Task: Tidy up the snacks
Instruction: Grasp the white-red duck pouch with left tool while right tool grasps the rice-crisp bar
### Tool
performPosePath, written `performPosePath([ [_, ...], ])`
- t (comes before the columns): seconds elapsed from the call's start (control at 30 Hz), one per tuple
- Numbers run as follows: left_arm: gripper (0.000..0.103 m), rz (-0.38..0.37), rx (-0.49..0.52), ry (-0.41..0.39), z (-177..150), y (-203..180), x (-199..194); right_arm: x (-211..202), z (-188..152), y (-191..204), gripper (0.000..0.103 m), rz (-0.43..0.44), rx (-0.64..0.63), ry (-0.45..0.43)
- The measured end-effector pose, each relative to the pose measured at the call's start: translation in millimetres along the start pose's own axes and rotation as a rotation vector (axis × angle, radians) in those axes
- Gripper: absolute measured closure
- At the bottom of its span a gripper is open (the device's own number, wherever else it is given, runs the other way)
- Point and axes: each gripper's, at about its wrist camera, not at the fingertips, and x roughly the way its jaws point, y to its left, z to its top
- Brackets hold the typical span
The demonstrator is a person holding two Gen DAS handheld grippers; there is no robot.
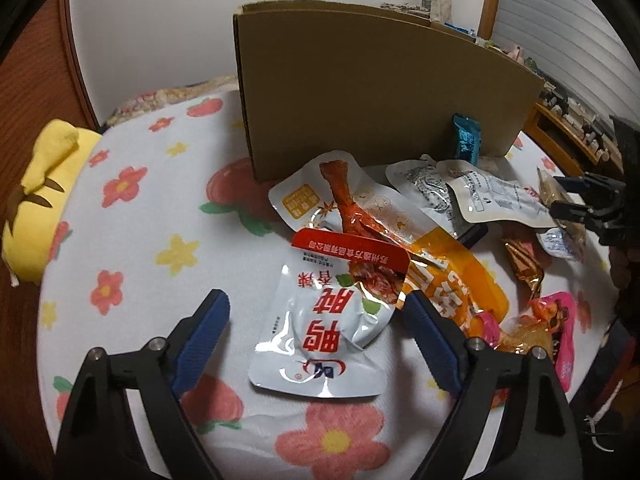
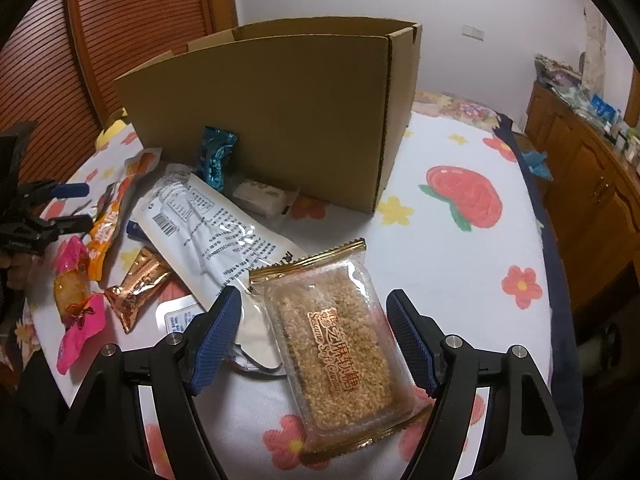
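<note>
A white-and-red snack pouch [image 1: 320, 332] lies flat on the floral cloth [image 1: 132, 264]. It sits between the fingers of my left gripper [image 1: 316, 304], which is open; the pads stand clear of it. In the right wrist view a clear pack of sesame candy [image 2: 336, 352] lies between the fingers of my right gripper [image 2: 314, 300], also open, with a gap on each side. An open cardboard box [image 1: 380, 92] [image 2: 272, 112] stands behind the snacks. A blue packet [image 1: 466, 140] [image 2: 216, 156] leans on its front wall.
Loose snacks lie in front of the box: a chicken-leg pouch [image 1: 340, 196], an orange pouch [image 1: 460, 280], white pouches [image 2: 208, 220], a bronze wrapper [image 2: 136, 284] and a pink pack [image 2: 76, 320]. A yellow plush [image 1: 44, 188] lies at the far left. A wooden cabinet [image 2: 592, 176] stands to the right.
</note>
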Motion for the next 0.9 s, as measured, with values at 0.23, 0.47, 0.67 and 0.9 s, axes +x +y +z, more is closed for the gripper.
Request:
performPosePath([
  [0.23, 0.022, -0.011, 0.023, 0.033, -0.8, -1.0, -1.0, 0.5, 2.2, -3.5, 0.026, 0.016, -0.016, 0.027],
  [0.47, 0.027, -0.012, 0.041, 0.085, -4.1, 0.9, 3.6, 0.2, 2.1, -3.4, 0.026, 0.017, -0.047, 0.046],
  [0.67, 0.043, 0.031, 0.072, 0.068, -5.9, -1.4, 2.3, 0.4, 3.7, -3.9, 0.026, 0.020, -0.056, 0.060],
  [0.9, 0.045, 0.011, 0.054, 0.065, -6.3, 4.4, -2.3, 2.8, 3.2, -10.8, 0.026, 0.046, -0.036, 0.089],
])
